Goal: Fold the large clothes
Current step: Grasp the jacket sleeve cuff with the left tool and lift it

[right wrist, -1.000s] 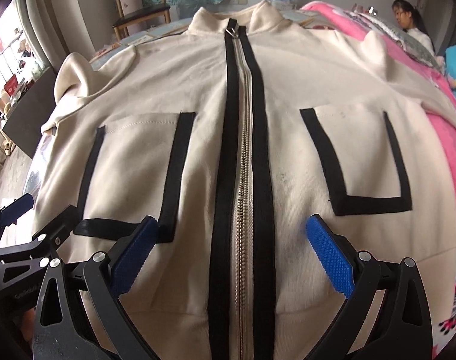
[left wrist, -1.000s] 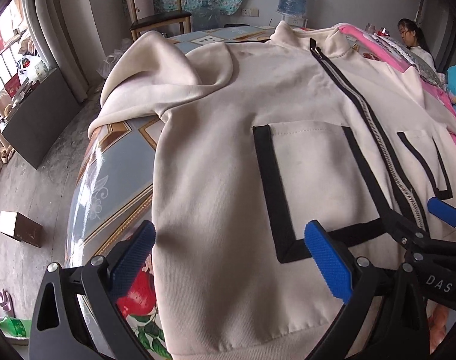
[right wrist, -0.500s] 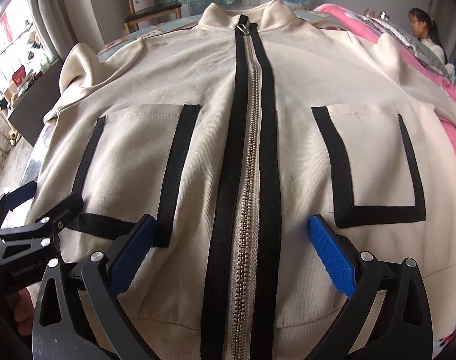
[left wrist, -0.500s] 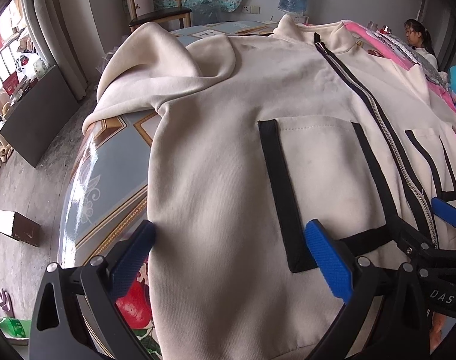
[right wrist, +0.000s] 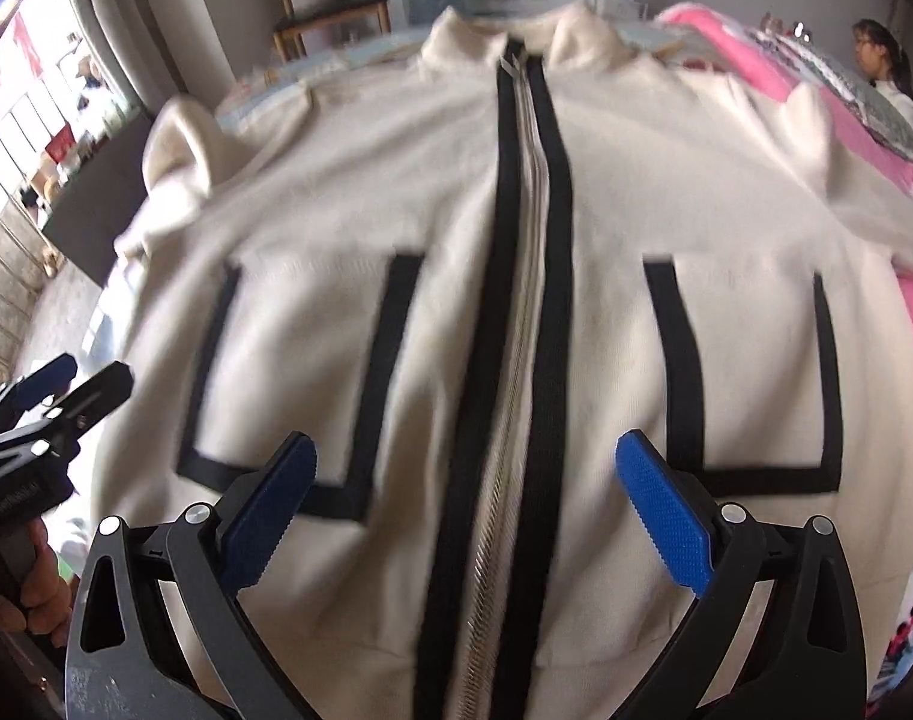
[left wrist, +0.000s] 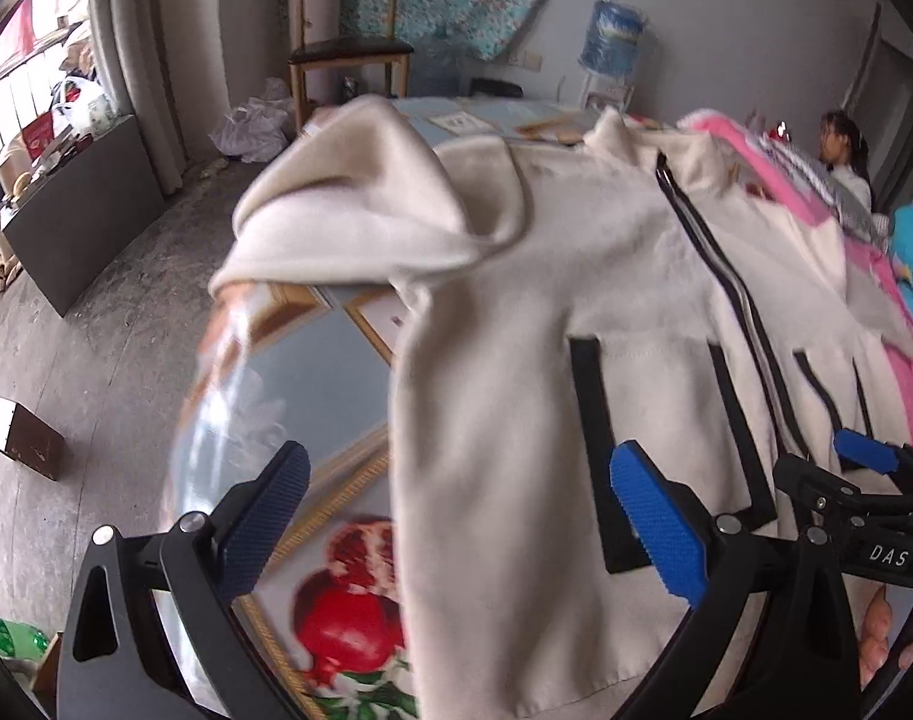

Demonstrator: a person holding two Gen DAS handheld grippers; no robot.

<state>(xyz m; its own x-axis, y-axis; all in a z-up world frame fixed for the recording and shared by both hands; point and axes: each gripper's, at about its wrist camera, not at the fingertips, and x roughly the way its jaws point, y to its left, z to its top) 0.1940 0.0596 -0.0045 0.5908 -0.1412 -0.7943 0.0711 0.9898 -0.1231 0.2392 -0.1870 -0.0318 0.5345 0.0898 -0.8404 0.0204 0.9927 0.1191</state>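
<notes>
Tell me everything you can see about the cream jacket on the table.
The cream jacket lies front up on the patterned table, zipped shut. It looks like soft fleece, with a stand collar, black tape along the metal zipper, and two chest pockets outlined in black. Its left-side sleeve is bunched up near the shoulder. The left hand-held gripper and right hand-held gripper are open above the hem.

Jacket (right wrist: 576,240) hem cut off, pics blurred
</notes>
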